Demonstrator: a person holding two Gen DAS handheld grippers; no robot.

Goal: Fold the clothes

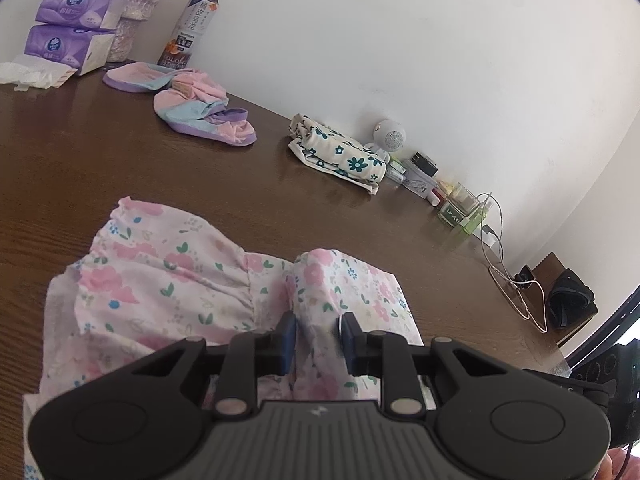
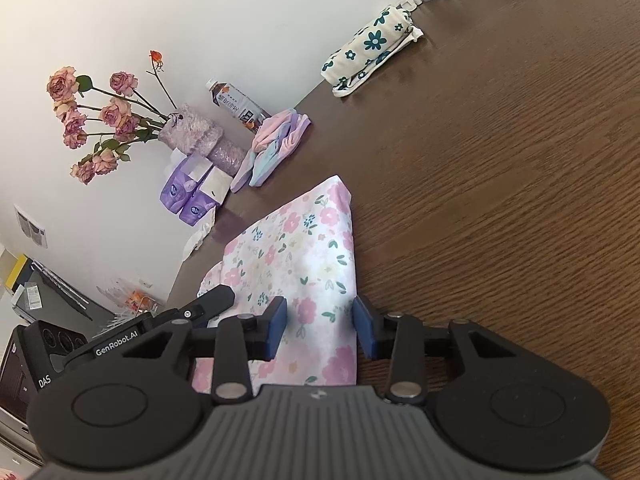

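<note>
Brown table (image 2: 520,200) lies bare to my right; one pink floral garment (image 2: 304,256) sits at its near edge; my left gripper (image 1: 318,340) clamps a raised fold; my right gripper (image 2: 320,324) straddles cloth, grip uncertain.

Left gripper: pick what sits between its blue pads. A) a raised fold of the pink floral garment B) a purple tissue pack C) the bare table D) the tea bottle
A: in the left wrist view the left gripper has a bunched ridge of the pink floral garment pinched between its pads, while the tea bottle stands far off by the wall.
</note>
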